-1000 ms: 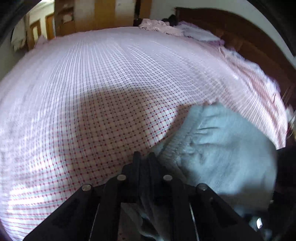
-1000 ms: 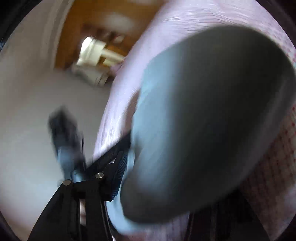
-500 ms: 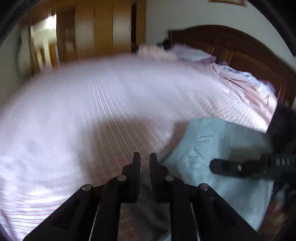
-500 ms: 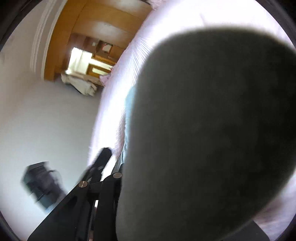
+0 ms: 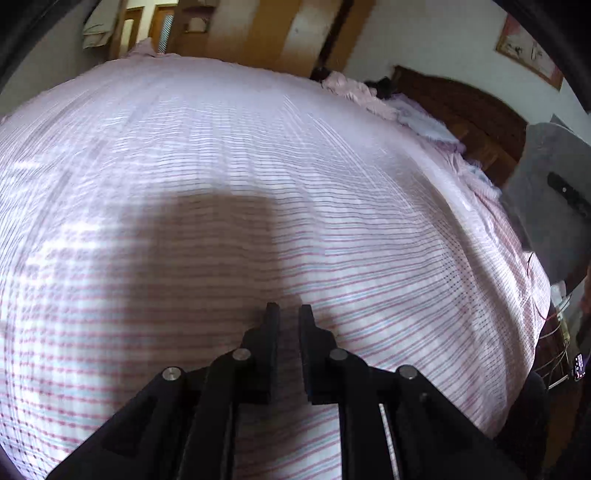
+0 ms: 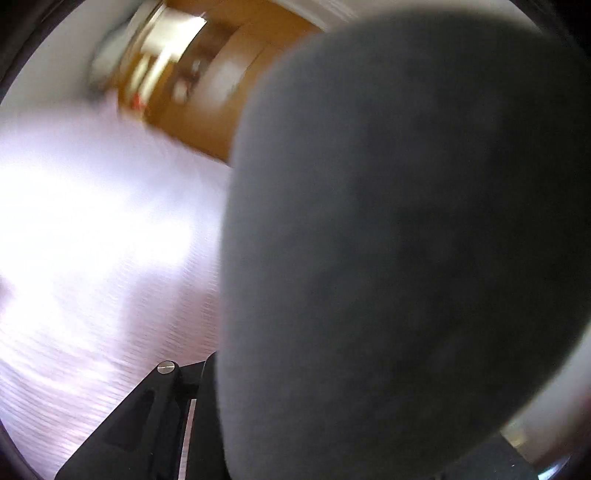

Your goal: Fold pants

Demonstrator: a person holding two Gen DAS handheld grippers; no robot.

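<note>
The grey pants (image 5: 543,229) hang in the air at the right edge of the left wrist view, off the bed. My right gripper (image 5: 556,182) is shut on them; one black finger (image 5: 569,195) lies across the cloth. In the right wrist view the pants (image 6: 406,240) fill most of the picture and hide the fingertips; only the left linkage (image 6: 162,398) shows. My left gripper (image 5: 288,308) is shut, with only a thin slit between its fingers. It holds nothing and points down at the bare sheet.
The bed's pink checked sheet (image 5: 221,166) fills the left wrist view. A dark wooden headboard (image 5: 461,107) and a heap of pink and pale bedding (image 5: 354,88) lie at the far right. A wooden wardrobe (image 5: 273,33) stands behind the bed.
The left gripper has let go of the waistband and swung away over the bare sheet. The pants have left the bed and now hang from the right gripper at the right edge.
</note>
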